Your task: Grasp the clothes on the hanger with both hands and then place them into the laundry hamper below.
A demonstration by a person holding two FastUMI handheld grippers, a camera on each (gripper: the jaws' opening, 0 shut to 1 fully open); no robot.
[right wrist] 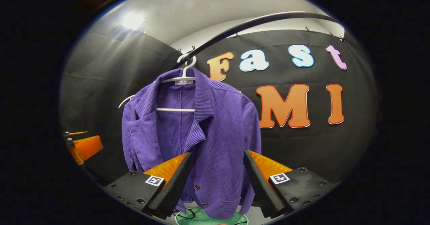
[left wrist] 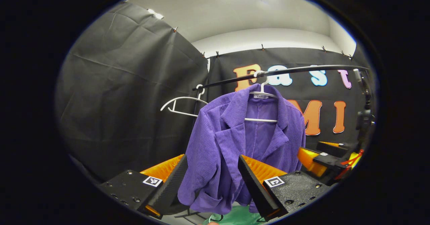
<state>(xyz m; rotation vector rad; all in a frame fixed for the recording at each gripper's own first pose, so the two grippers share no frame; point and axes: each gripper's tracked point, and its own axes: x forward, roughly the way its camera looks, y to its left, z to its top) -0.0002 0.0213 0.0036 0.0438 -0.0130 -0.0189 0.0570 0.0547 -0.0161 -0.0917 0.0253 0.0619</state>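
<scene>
Purple and ribbed like corduroy, the jacket [left wrist: 235, 141] hangs on a white hanger [left wrist: 262, 94] from a black rail [left wrist: 285, 71]. Its collar is at the top and its hem is at the bottom, so its long way runs up and down. The open front faces both cameras. A second white hanger [left wrist: 181, 105] hangs bare next to it on the rail.

Under the jacket sits the green laundry hamper [right wrist: 211, 218]. You can see just a bit of its rim.

The left gripper [left wrist: 211, 181] is spread wide, holding nothing, with the jacket's lower sleeve side showing between its fingers. The right gripper [right wrist: 216, 181] is spread wide too, holding nothing, in front of the buttoned lower half of the jacket. I cannot tell if either one touches the cloth yet.

This looks like the reaching step, before the grab. Next, I think each gripper must go forward until cloth sits between its fingers, then squeeze. After that the jacket must come off the hanger and go down into the hamper. The soft cloth could slip.
</scene>
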